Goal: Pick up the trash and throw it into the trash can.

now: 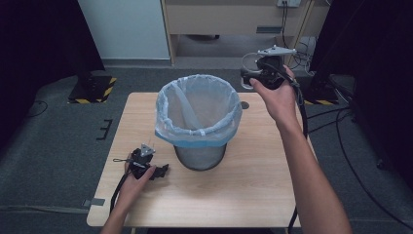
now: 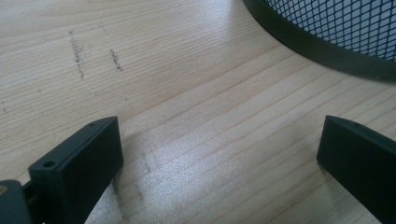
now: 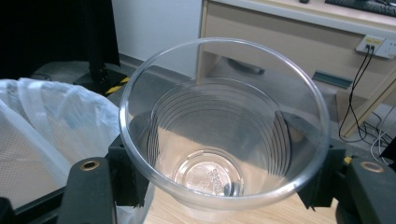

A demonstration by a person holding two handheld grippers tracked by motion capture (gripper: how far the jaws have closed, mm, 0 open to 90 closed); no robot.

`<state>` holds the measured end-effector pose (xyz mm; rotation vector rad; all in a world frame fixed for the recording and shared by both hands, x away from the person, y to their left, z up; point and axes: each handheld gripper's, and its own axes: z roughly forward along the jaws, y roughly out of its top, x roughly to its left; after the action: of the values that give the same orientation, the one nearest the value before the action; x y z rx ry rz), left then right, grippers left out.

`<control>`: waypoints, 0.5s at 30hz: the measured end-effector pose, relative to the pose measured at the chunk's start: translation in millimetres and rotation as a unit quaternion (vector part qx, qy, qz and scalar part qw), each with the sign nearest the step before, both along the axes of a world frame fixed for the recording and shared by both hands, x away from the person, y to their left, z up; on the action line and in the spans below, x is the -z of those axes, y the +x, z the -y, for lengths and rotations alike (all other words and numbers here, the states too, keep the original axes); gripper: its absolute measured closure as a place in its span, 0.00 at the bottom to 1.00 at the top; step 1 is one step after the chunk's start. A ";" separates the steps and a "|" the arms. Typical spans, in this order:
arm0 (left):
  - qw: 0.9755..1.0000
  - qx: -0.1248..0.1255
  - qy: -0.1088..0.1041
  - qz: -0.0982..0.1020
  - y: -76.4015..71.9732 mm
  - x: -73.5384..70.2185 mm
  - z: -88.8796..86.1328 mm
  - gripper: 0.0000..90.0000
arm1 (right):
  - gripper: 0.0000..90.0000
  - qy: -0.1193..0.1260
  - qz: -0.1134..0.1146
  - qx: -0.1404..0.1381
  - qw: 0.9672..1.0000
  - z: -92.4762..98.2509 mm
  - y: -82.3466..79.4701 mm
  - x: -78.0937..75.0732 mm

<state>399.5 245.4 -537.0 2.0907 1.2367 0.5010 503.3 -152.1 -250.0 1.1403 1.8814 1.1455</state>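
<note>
Over at about eight o'clock on the table (image 1: 253, 195), the left gripper (image 1: 158, 171) lies low on the wood in the person's hand, its jaws spread wide with nothing between them; the left gripper view shows bare wood grain in the gap and the dark base ring of the bin curving past at one o'clock. Dead centre stands the bin (image 1: 199, 157), a mesh wastebasket lined with a pale bag (image 1: 192, 139) folded over its rim. Across at two o'clock from the bin, the right gripper (image 1: 249, 78) is held up in the air just beyond the bin's rim, jaws clamped on a clear plastic cup (image 3: 224, 126); the right gripper view looks straight down into that cup, upright and empty, pads pressing its sides, the bag at nine o'clock
</note>
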 end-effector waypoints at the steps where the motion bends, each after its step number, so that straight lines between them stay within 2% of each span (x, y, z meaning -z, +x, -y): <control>1: 1.000 0.000 0.000 0.000 0.0 0.0 0.0 0.00 | 0.36 0.000 0.000 0.000 1.000 0.0 0.0 0.0; 15: 1.000 0.000 0.000 0.000 0.0 0.0 0.1 0.00 | 0.36 0.011 0.014 -0.029 0.999 -25.1 -8.9 -15.7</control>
<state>399.5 245.3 -537.0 2.0907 1.2368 0.5009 494.5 -127.1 -234.3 1.0828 1.8957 1.2111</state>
